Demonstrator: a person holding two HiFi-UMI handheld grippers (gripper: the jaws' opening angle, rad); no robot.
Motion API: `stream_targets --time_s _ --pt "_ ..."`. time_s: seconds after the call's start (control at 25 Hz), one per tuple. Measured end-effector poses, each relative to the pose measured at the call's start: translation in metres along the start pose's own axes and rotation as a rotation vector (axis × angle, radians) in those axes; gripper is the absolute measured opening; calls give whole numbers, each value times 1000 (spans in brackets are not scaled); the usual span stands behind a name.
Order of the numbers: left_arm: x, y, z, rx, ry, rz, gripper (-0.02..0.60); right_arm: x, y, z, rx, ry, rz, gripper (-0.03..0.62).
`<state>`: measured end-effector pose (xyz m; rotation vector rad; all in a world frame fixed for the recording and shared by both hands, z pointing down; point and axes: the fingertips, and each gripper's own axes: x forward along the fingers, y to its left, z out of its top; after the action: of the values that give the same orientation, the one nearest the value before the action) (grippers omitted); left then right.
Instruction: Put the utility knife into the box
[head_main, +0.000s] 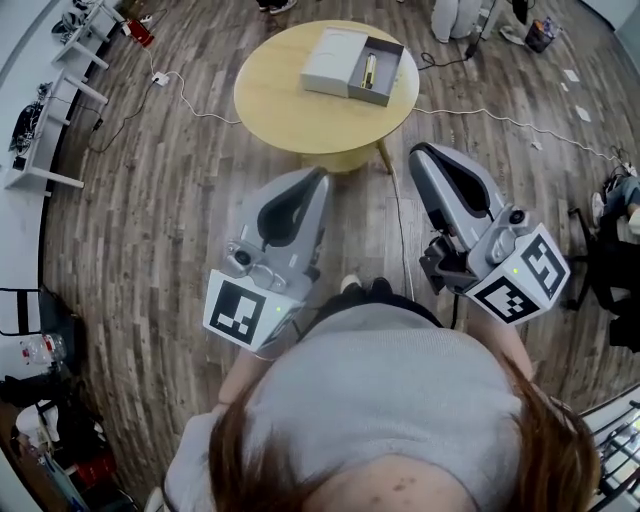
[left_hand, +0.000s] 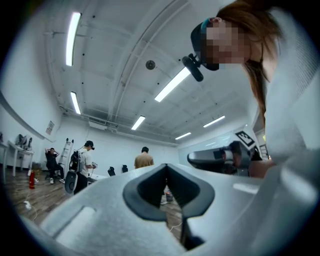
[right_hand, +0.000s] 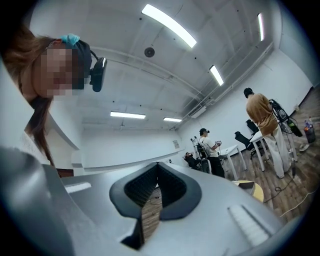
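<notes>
Yellowish knife (head_main: 369, 68) lies lengthwise in the open box (head_main: 391, 70) on the table (head_main: 290, 115); left gripper (head_main: 322, 173) and right gripper (head_main: 419, 150), jaws together, hold nothing.

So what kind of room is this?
Probably a lab or test room, not a home: cables trail across the wooden floor, long strip lights run along the ceiling, and other people stand about wearing equipment.

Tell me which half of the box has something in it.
The right half, an open tray with a slim yellowish thing, likely the utility knife; the left half shows a plain pale surface.
</notes>
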<state>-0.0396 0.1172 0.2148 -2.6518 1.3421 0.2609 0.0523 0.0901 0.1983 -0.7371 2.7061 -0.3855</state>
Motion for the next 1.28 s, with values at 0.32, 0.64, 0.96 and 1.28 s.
stream_targets --time_s 0.32,0.64,0.96,1.28 --pt "10 -35 -2 -16 -2 -9 2 -29 -6 3 -57 37 -40 3" --pt "14 -40 -6 -8 13 -12 2 -29 -6 -3 -122 62 -50 3" --pt "14 -31 -4 21 12 -2 2 -19 -8 -8 -170 77 -63 3" --pt "12 -24 -2 16 -5 0 2 -9 -10 -17 -168 104 -68 3"
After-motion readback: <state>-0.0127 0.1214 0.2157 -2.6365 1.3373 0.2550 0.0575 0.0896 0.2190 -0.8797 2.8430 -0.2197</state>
